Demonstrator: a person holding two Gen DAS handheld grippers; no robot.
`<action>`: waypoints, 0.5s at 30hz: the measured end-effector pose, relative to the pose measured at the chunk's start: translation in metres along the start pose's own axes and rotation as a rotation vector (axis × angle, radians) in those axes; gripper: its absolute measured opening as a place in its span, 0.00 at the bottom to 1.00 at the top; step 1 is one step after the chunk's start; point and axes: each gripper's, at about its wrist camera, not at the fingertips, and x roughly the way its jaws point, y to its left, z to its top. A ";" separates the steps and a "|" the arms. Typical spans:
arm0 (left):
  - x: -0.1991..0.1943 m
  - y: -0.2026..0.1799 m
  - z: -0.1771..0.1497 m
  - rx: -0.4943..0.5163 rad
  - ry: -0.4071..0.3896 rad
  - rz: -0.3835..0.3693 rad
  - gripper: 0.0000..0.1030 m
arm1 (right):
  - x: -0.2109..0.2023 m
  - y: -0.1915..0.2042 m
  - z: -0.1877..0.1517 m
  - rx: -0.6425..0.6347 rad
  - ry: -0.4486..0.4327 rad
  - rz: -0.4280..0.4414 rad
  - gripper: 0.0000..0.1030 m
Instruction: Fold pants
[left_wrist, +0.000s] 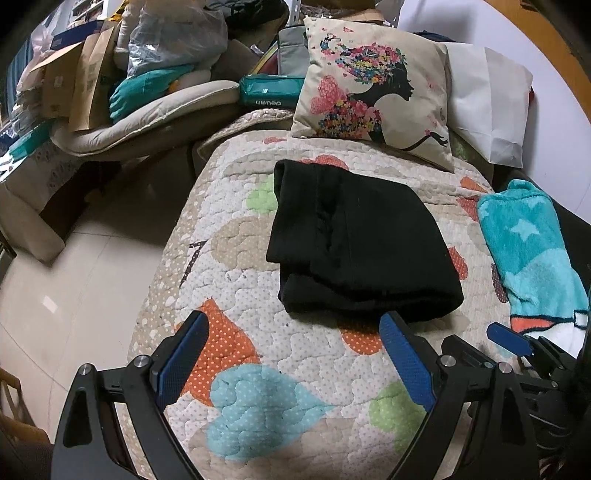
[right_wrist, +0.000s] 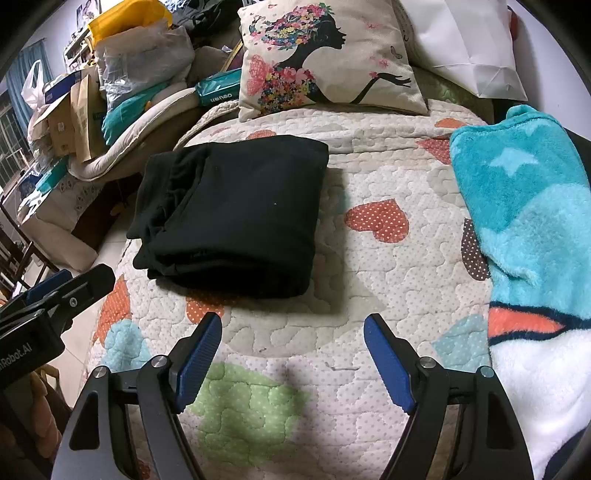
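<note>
Lying folded into a thick, squarish bundle, the black pants (left_wrist: 354, 240) rest on the quilt (left_wrist: 258, 354) that covers the bed, toward its left edge and about midway between the near edge and the far one; several layers show stacked along the bundle's near side, and a gathered band runs along its left side. The left gripper (left_wrist: 291, 332) hangs over the quilt near the bed's near edge with its blue fingers (left_wrist: 184, 350) spread wide and nothing between them; the tip of its right-hand finger sits just short of the bundle's near edge in the left wrist view, and whether it touches the cloth cannot be told. The right gripper (right_wrist: 291, 332) is held beside it, further toward the middle of the near edge; its fingers (right_wrist: 388, 362) also stand wide apart over bare quilt, gripping nothing, apart from the pants. A cushion (right_wrist: 325, 55) printed with a silhouette in flowers leans at the far edge of the bed, behind the pants; a white paper bag (right_wrist: 465, 48) lies next to it toward the far right corner. A teal fleece blanket (right_wrist: 524, 206) with pale stars runs along the right edge, apart from the pants.
</note>
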 end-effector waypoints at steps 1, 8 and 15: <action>0.000 0.000 0.000 0.001 0.002 -0.001 0.91 | 0.000 0.000 0.000 0.000 0.001 0.000 0.81; 0.001 0.000 0.000 -0.001 0.006 -0.005 0.91 | 0.002 0.000 -0.002 -0.005 0.004 -0.002 0.82; 0.001 0.000 -0.001 -0.004 0.010 -0.013 0.91 | 0.003 0.001 -0.001 -0.003 0.008 -0.003 0.82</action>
